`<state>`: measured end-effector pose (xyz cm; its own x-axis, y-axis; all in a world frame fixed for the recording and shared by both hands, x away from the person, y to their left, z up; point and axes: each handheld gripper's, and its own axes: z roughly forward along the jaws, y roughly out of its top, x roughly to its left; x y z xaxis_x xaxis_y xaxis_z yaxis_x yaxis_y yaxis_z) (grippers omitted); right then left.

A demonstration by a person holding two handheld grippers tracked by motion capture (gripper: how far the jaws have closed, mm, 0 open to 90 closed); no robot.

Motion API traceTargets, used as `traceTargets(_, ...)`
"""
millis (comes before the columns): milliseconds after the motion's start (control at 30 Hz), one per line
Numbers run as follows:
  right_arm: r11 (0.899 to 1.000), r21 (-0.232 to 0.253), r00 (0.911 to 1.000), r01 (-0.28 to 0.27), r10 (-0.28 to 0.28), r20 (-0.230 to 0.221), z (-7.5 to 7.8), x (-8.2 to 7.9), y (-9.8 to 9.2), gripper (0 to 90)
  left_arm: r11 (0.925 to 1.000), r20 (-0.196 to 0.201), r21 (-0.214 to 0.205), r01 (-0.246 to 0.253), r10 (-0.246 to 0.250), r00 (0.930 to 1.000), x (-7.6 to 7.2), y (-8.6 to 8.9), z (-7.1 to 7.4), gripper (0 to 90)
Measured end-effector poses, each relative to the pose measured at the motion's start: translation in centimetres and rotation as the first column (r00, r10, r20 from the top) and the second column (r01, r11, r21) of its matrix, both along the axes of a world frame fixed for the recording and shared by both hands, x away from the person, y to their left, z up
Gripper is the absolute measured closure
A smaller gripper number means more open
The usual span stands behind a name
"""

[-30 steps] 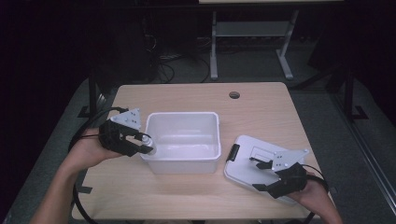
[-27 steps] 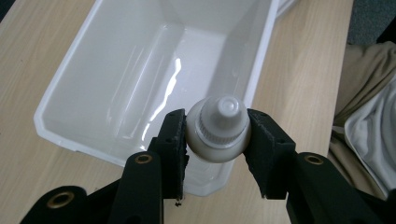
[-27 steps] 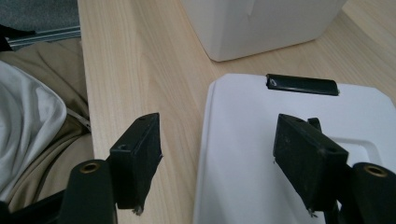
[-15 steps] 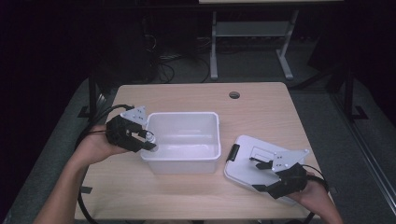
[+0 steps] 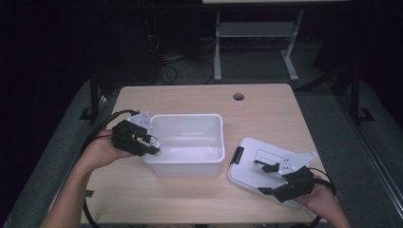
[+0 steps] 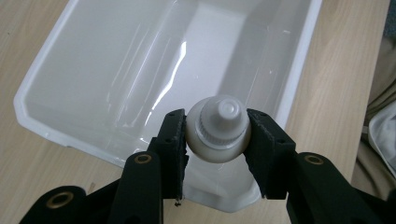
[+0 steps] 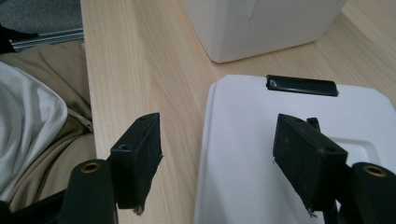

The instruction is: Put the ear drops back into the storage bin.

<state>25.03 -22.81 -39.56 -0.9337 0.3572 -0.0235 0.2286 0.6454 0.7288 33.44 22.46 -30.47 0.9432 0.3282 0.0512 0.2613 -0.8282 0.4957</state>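
Observation:
A small white bottle (image 6: pixel 218 129) with a ribbed cap sits between the black jaws of my left gripper (image 6: pixel 217 135), which is shut on it. That gripper (image 5: pixel 153 145) hangs over the left rim of an open white plastic bin (image 5: pixel 190 142) in the middle of the table. In the left gripper view the bin (image 6: pixel 154 70) lies below the bottle, and its inside holds nothing. My right gripper (image 5: pixel 266 178) stands open at the table's front right, over the near edge of a white lid (image 5: pixel 266 161). Its jaws (image 7: pixel 217 158) straddle the lid's left edge (image 7: pixel 280 140).
The lid has a black latch (image 7: pixel 301 85) on its far edge. A round cable hole (image 5: pixel 238 96) is in the wooden table (image 5: pixel 190 102) at the back. A metal stand (image 5: pixel 256 33) is on the floor behind. The person's lap and clothing (image 7: pixel 32 121) are at the table's front edge.
My left gripper has moved right and down with the bottle, from beside the bin to over its left rim. The right gripper has stayed put.

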Motion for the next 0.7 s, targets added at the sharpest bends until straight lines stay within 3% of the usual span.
traceTargets(133, 1.000, 0.001, 1.0000, 0.001, -0.001, -0.001, 0.0, 0.0, 0.0, 31.7, 0.9999, -0.005, -0.008, -0.009, 0.009, 0.9999, 0.2, 0.0, -0.5, 59.8)
traceTargets(700, 1.000, -0.003, 1.0000, -0.004, 0.004, -0.003, -0.2, 0.0, 0.1, 31.7, 0.9996, -0.004, 0.029, -0.001, 0.001, 1.0000, 0.4, -0.8, -1.6, 59.8)
